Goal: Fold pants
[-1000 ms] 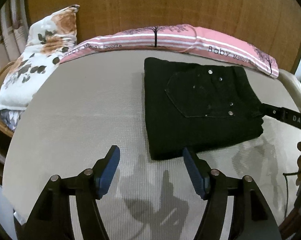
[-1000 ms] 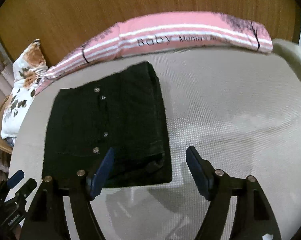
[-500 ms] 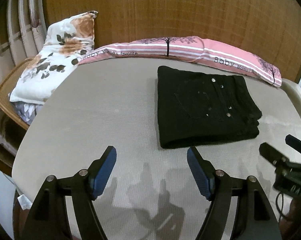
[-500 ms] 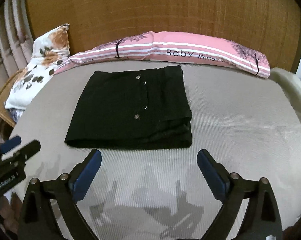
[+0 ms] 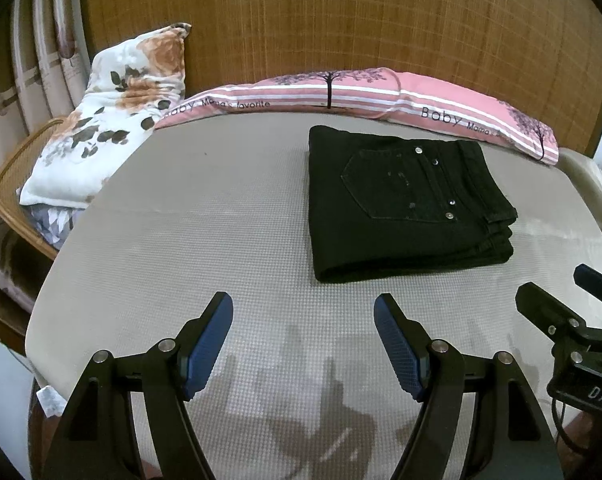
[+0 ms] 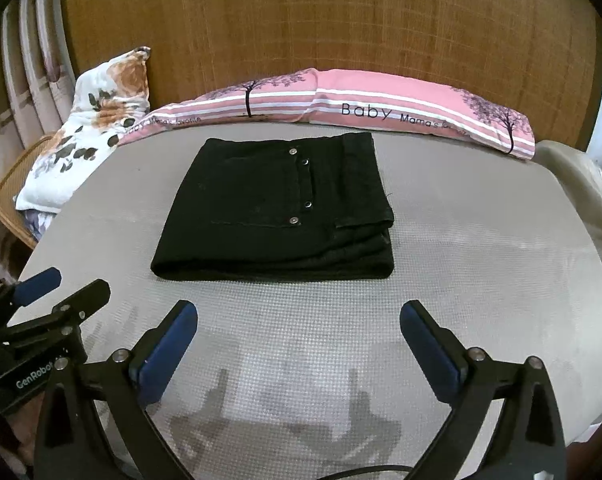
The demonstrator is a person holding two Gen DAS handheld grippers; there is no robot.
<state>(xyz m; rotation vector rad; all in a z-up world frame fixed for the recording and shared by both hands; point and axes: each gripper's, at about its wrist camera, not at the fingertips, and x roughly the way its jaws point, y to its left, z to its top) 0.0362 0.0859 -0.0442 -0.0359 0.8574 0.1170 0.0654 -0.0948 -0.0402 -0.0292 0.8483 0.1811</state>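
grey mattress (image 5: pixel 205 216) bears folded black pants (image 5: pixel 401 208); left claw (image 5: pixel 303 342) and right claw (image 6: pixel 299 342), just widened, gape empty.

On the long pink striped pillow (image 5: pixel 381 92) I read "Baby" in large dark letters, with "Mama's favorite" in smaller script after it; the print repeats along the fabric, and on the far right the last word runs off the curve so I catch only "Mama's". Through the right wrist camera I make out "GenRobot" in white on the black body of the left hand-held gripper (image 6: pixel 67 292), its end cut off. Through the left wrist camera, the right hand-held gripper (image 5: pixel 561 292) shows "DAS", the rest out of frame.
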